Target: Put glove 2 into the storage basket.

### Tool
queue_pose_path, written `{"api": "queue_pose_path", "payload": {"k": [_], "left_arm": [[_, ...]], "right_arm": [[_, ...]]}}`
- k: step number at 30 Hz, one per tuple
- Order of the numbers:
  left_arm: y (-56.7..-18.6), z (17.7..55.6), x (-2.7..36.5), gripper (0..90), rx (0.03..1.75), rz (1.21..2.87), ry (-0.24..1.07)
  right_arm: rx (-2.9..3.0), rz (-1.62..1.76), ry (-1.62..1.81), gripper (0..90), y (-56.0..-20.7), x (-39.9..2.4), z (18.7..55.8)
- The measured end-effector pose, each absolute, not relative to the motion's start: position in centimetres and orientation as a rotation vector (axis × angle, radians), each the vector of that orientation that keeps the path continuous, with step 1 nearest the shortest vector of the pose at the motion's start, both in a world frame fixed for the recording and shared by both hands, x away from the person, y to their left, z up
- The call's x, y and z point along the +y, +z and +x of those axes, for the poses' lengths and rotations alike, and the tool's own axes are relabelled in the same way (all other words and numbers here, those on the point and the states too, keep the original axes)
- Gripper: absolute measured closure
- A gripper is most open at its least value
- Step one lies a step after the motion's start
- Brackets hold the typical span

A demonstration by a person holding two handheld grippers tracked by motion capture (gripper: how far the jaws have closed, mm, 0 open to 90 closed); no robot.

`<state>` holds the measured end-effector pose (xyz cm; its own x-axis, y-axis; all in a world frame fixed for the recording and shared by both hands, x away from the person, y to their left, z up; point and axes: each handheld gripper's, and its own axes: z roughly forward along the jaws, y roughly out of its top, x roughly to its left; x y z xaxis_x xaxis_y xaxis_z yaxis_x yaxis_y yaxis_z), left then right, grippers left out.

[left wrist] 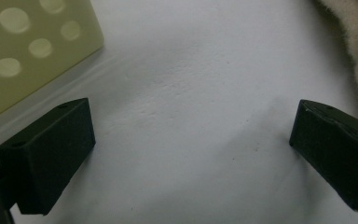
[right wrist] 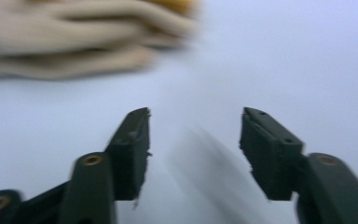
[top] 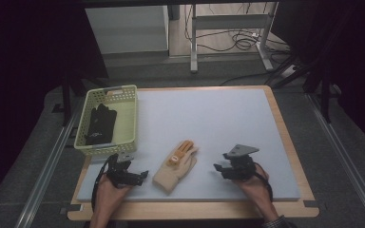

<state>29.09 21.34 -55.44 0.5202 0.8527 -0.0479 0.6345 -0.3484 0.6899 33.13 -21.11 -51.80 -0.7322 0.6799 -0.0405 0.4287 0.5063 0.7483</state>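
Glove flat between two empty tools.

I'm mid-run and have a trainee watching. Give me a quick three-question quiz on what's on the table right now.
1. True or false: the black glove lies inside the basket.
2. Where does the beige glove lie? A) in the basket B) on the white mat between the two grippers C) in the right gripper
3. Fill in: the left gripper has its jaws ____ with nothing between them.

Key
1. True.
2. B. It lies flat on the mat, apart from both grippers.
3. Open; the left gripper view shows bare mat between the jaws.
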Motion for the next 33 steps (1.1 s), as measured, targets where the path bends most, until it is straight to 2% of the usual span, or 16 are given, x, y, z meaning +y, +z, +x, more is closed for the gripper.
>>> {"api": "queue_pose_path", "payload": {"k": [4, 9, 19, 21, 24, 29, 33], "left_arm": [[-55.5, 29.1, 21.4, 0.4, 1.208, 2.093, 0.422], [-55.5, 29.1, 21.4, 0.5, 1.206, 2.092, 0.42], [-55.3, 29.0, 21.7, 3.9, 1.216, 2.071, 0.404], [-54.5, 28.7, 22.0, 5.0, 1.207, 2.028, 0.323], [-53.7, 28.4, 21.9, 4.1, 1.201, 2.028, 0.319], [-51.3, 28.2, 20.6, 3.3, 1.165, 2.031, 0.298], [-50.1, 28.2, 18.0, 2.5, 1.129, 2.093, 0.262]], "right_arm": [[2.357, 1.018, 0.995, 25.0, -52.0, -24.2, 34.1], [2.301, 1.065, 0.925, 18.1, -52.9, -26.3, 34.6], [2.312, 1.118, 0.965, 16.7, -53.1, -26.7, 35.1], [2.312, 1.117, 0.964, 16.7, -53.1, -26.7, 35.1], [2.312, 1.117, 0.965, 16.7, -53.1, -26.7, 35.1], [2.311, 1.116, 0.965, 16.7, -53.1, -26.7, 35.1], [2.311, 1.116, 0.965, 16.7, -53.1, -26.7, 35.1]]}}
